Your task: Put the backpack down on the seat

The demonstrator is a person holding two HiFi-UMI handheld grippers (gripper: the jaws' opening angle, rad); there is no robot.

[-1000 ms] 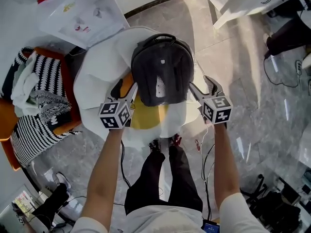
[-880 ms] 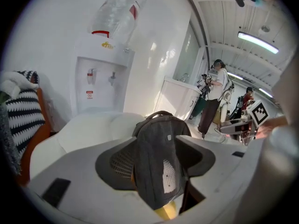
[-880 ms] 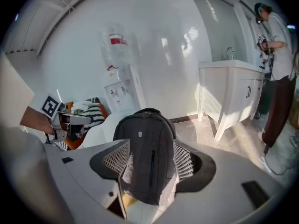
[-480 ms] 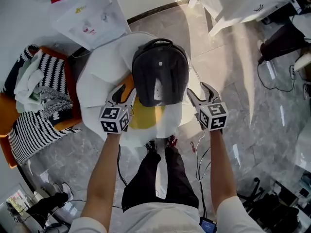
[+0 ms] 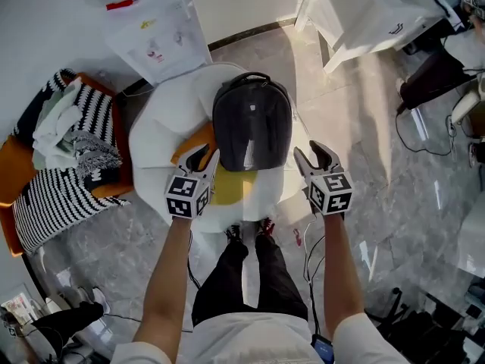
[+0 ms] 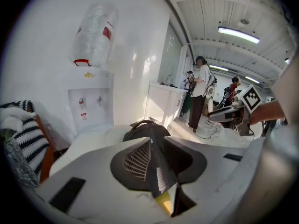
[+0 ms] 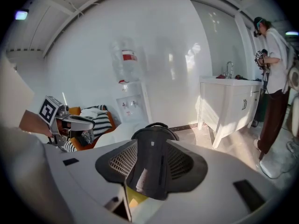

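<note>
The dark grey, dome-shaped fabric backpack (image 5: 252, 131) sits on the white rounded cushioned seat (image 5: 163, 127). The left gripper (image 5: 198, 158) and right gripper (image 5: 312, 154) flank it without touching. Their jaws have just been closing and are part-open and empty (the left narrower). It looks soft-sided and fairly heavy, liable to slump, so its top loop handle (image 5: 254, 76) seems the surest hold.

Daylight and glare in a white room

Pale sun bands streak the glossy marble floor (image 5: 364, 127). The white seat (image 5: 163, 127) is bright, the black backpack (image 5: 252, 120) dark with a faint sheen. A ceiling strip light (image 6: 238, 34) glows overhead. Both gripper views bend and blacken at the corners, with the nearest foreground soft.
</note>
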